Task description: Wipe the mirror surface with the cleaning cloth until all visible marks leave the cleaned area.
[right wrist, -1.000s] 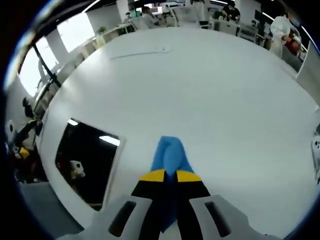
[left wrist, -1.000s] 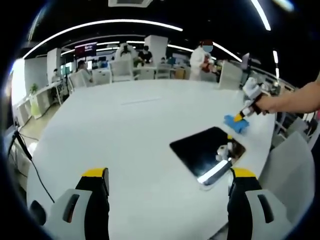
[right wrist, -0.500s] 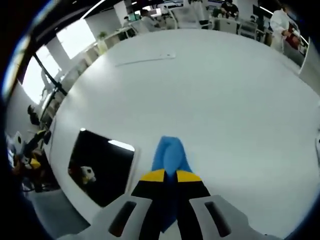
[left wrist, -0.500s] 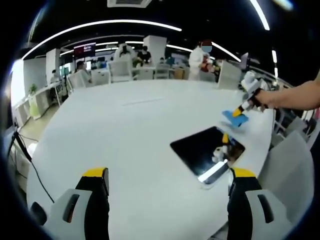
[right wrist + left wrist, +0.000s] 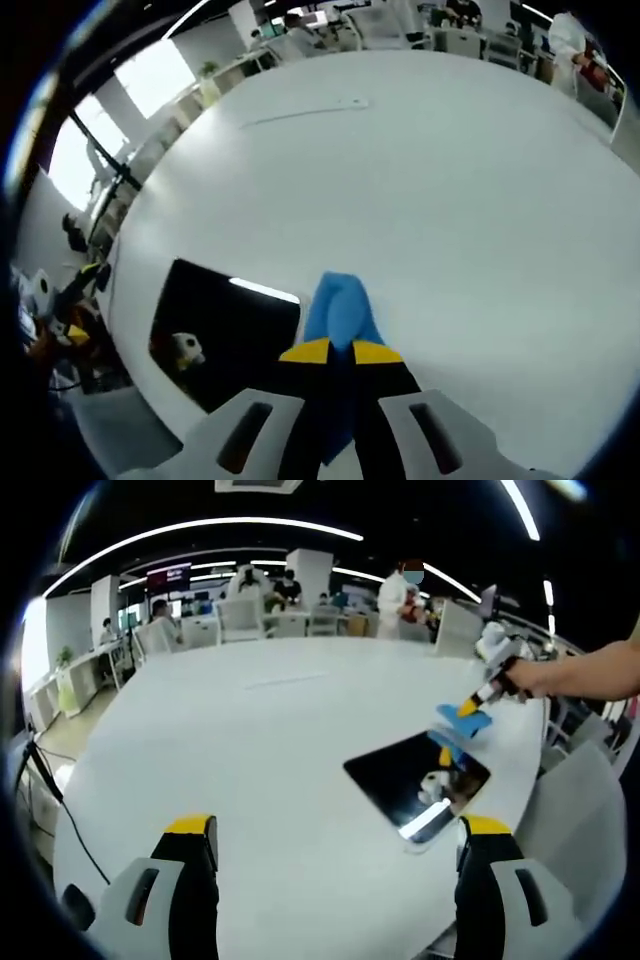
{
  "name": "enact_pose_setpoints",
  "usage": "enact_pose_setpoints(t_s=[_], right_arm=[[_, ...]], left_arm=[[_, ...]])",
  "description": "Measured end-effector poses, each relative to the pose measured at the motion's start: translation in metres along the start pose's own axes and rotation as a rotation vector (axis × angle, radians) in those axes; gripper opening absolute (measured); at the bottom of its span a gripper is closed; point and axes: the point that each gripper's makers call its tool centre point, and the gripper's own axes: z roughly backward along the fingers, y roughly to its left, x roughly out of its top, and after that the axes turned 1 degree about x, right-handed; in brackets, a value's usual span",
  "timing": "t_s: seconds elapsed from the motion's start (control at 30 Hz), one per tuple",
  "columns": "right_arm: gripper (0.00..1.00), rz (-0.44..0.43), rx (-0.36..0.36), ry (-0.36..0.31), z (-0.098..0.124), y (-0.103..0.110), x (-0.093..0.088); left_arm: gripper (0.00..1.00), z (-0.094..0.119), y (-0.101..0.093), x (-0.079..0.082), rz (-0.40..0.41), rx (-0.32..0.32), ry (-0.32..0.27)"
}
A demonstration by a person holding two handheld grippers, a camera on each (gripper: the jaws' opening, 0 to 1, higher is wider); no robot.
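Cloth clamped in right hand-held gripper has lifted off the bench and moved over the mirror's far edge. Wiping not yet begun. Left hand-held gripper hangs released, near bench edge.

no readable text, labels, brands or numbers. a dark wall screen at the far side of the room, in the left gripper view, shows a reddish glow, but anything on it is too small and blurred to make out. the mirror, the blue cleaning cloth and the white table carry no visible markings.
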Motion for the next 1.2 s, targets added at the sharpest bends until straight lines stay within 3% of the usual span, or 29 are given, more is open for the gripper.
enact_pose_setpoints(t_s=[0.17, 1.2], right_arm=[[0.01, -0.007, 0.015, 0.012, -0.008, 0.016, 0.0], [0.0, 0.01, 0.04, 0.062, -0.049, 0.078, 0.005]], left_arm=[[1.0, 0.001, 0.003, 0.004, 0.024, -0.009, -0.034], [1.0, 0.008, 0.017, 0.001, 0.001, -0.034, -0.009]])
